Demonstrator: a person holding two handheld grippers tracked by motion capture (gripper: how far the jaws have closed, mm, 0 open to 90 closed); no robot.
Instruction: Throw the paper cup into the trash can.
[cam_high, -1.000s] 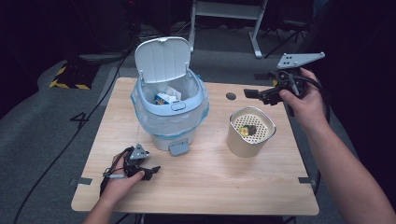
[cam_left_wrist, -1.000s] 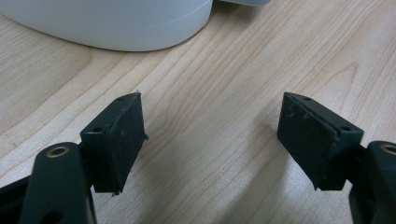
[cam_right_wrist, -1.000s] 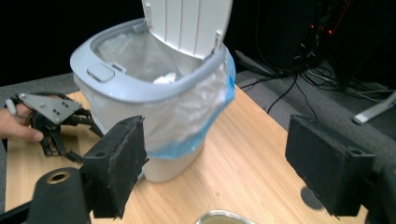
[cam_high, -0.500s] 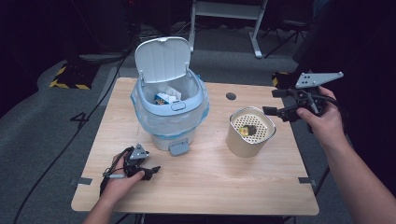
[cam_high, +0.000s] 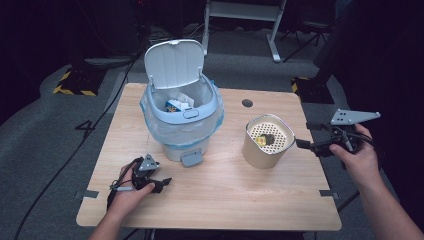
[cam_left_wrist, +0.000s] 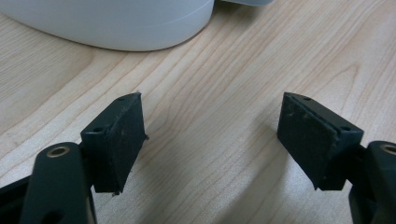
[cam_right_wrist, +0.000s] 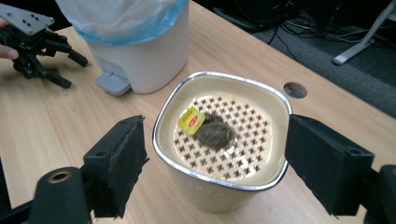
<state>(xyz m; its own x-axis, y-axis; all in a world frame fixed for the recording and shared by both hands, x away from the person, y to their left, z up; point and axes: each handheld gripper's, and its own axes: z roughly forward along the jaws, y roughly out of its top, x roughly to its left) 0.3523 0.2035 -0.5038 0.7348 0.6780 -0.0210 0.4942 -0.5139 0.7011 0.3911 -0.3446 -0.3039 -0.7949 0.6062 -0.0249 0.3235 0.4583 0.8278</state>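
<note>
My right gripper (cam_right_wrist: 212, 163): jaws wide apart, empty, just beside the cream container (cam_right_wrist: 219, 186)
Inside it: used tea bag (cam_right_wrist: 212, 132) on perforated insert
My left gripper (cam_left_wrist: 212, 140): released, empty, resting on the table (cam_left_wrist: 210, 70)

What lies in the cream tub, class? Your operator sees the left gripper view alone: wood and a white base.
Observer: A used teabag with a yellow tag lies on the tub's perforated insert.
Operator: Where is the right claw?
Observer: The right claw is open, aimed at the tub from the table's right edge, not touching it.
Operator: And that white base?
Observer: It belongs to a bin; its lid stands up, with litter inside the liner.
</note>
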